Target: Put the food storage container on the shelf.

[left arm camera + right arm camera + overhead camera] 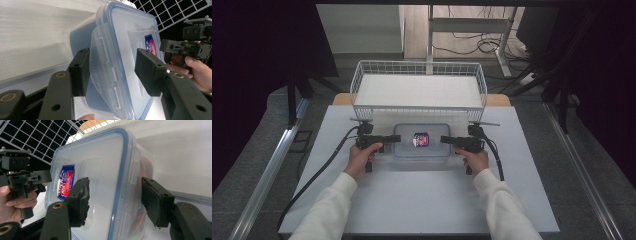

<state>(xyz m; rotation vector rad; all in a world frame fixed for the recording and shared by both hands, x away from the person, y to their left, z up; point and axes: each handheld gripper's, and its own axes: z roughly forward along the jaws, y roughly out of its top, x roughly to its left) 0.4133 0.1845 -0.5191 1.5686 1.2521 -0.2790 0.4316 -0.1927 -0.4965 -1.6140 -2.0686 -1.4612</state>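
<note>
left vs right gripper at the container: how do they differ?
The left gripper straddles the clear container's left side flap; the right gripper straddles its right edge. The left gripper's jaws stand a bit wider apart than the right gripper's. Both point inward at lid height, pads not visibly pressing.

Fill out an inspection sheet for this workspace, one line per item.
Surface: white table, bare around the work.
Job's things: clear plastic container with blue-rimmed lid and a red-and-blue label, lying flat at the table's middle.
Clutter: nothing seen.
Grippers: left gripper and right gripper sit at opposite ends of the container, each straddling a side latch flap, pads apart from it.
Cables: a black cable trails from each gripper toward the person.
Surroundings: empty white wire basket behind the container; floor cables and a desk frame beyond.
</note>
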